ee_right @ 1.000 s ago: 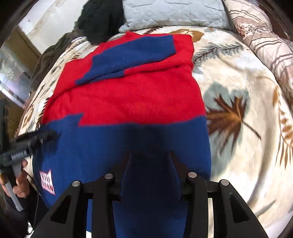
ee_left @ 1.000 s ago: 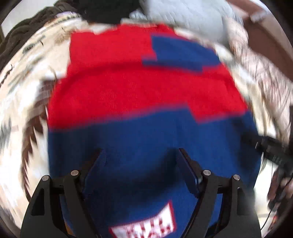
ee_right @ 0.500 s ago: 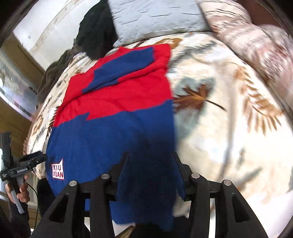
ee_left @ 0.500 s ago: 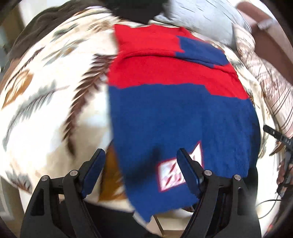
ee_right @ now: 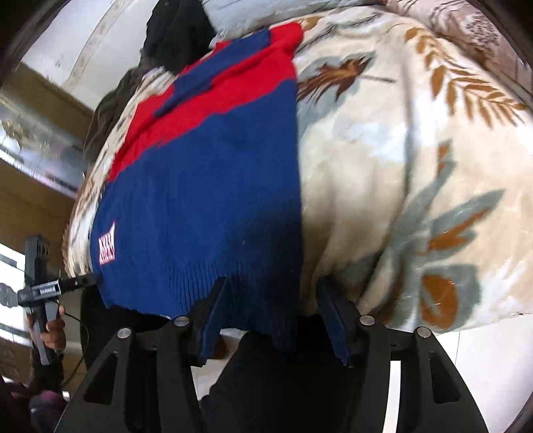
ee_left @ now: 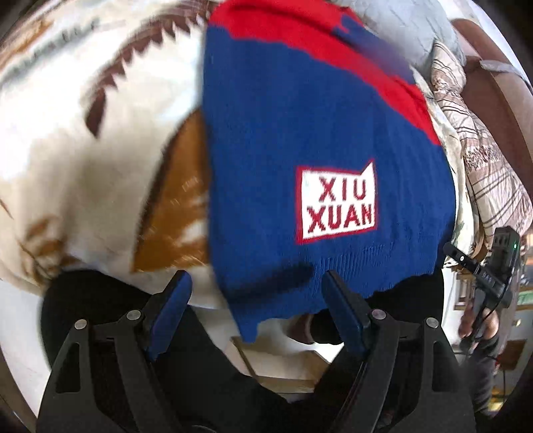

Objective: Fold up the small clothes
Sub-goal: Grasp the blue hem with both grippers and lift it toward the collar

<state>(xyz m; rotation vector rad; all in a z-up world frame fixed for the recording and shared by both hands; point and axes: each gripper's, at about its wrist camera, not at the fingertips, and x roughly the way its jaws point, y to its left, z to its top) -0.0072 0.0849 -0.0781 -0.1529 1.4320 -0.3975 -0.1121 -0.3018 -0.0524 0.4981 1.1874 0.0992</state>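
A small red and blue knit sweater [ee_left: 299,133] with a white "XIU XUAN" patch [ee_left: 337,201] lies flat on the bed, its hem hanging over the near edge. My left gripper [ee_left: 256,286] is open at the hem's left corner, the corner hanging between its fingers. In the right wrist view the sweater [ee_right: 206,186] fills the left half, sleeve folded across the red top. My right gripper [ee_right: 271,289] is open with the hem's right corner between its fingers. The right gripper also shows in the left wrist view [ee_left: 479,269], and the left in the right wrist view [ee_right: 43,286].
A cream blanket with brown and grey leaf print [ee_right: 416,166] covers the bed. A grey quilted pillow [ee_left: 409,30] and a patterned pillow [ee_left: 479,140] lie at the far end, with dark clothing [ee_right: 176,36] beside them. The floor lies below the bed edge.
Both grippers have drawn back from over the sweater's blue body to its hem at the bed edge. Both stay open.
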